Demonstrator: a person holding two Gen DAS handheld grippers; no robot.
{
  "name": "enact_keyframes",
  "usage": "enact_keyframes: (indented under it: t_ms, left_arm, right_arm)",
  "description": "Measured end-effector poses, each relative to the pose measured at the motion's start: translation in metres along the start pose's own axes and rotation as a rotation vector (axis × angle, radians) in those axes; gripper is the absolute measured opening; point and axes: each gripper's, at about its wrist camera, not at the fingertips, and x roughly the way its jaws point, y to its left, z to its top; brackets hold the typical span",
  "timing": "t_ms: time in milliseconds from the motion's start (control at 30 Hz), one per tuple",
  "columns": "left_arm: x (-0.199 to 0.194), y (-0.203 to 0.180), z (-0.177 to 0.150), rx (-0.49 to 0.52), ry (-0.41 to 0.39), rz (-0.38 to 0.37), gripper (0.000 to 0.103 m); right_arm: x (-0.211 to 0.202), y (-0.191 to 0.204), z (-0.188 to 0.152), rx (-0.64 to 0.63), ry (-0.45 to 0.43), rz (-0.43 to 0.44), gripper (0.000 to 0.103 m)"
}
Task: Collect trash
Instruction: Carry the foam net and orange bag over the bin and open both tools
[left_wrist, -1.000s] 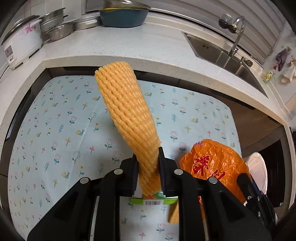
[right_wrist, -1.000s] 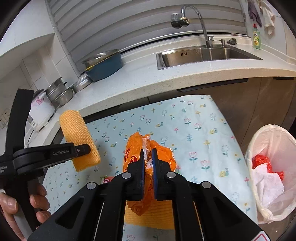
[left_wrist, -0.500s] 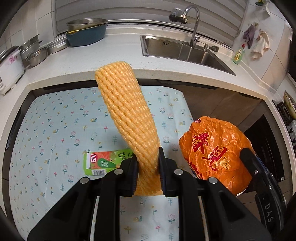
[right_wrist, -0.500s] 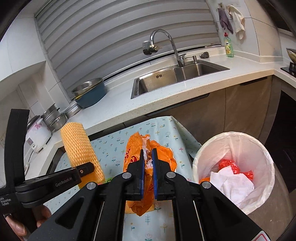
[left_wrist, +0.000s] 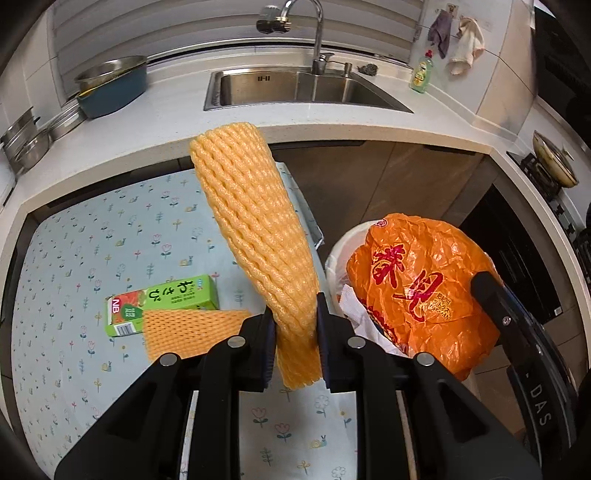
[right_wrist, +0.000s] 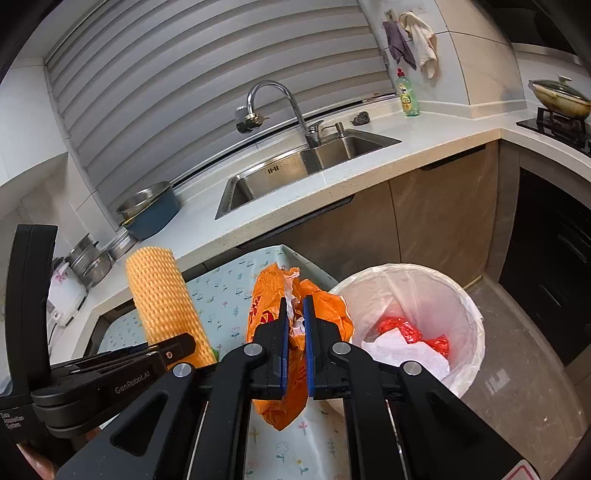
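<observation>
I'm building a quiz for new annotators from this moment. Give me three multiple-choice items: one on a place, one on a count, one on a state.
1. Where is the green box?
A. On the flowered cloth
B. In the sink
C. In the trash bin

2. How many orange foam nets show in the left wrist view?
A. One
B. Two
C. Four

3. What is the right gripper doing?
A. Open, holding nothing
B. Shut on the orange plastic bag
C. Shut on the dish soap bottle

Key:
1 A: the box lies flat on the flowered cloth, beside a flat net.
2 B: one foam net stands up between the left gripper fingers, and a second foam net lies on the cloth.
3 B: its fingers pinch the orange plastic bag, next to the white-lined trash bin.
</observation>
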Motion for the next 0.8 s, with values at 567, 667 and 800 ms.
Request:
enact_keyframes:
  t_ms: [567,667,800]
  left_arm:
    - [0.020,-0.064,-0.008,0.147,0.037,-0.050,0.019]
    - [0.025,-0.072,-0.010,0.177,0.045,-0.058,0.019]
    - [0.029,-0.081,-0.012,0.206,0.050,-0.067,0.019]
  right_arm:
    - [-0.011,-0.070,0.005,0.083,-0.033,-0.083,0.007]
    - [-0.010,-0.075,0.004,0.087,-0.031,-0.090,0.007]
    - [-0.009,-0.082,0.001,0.099,-0.030,-0.098,0.007]
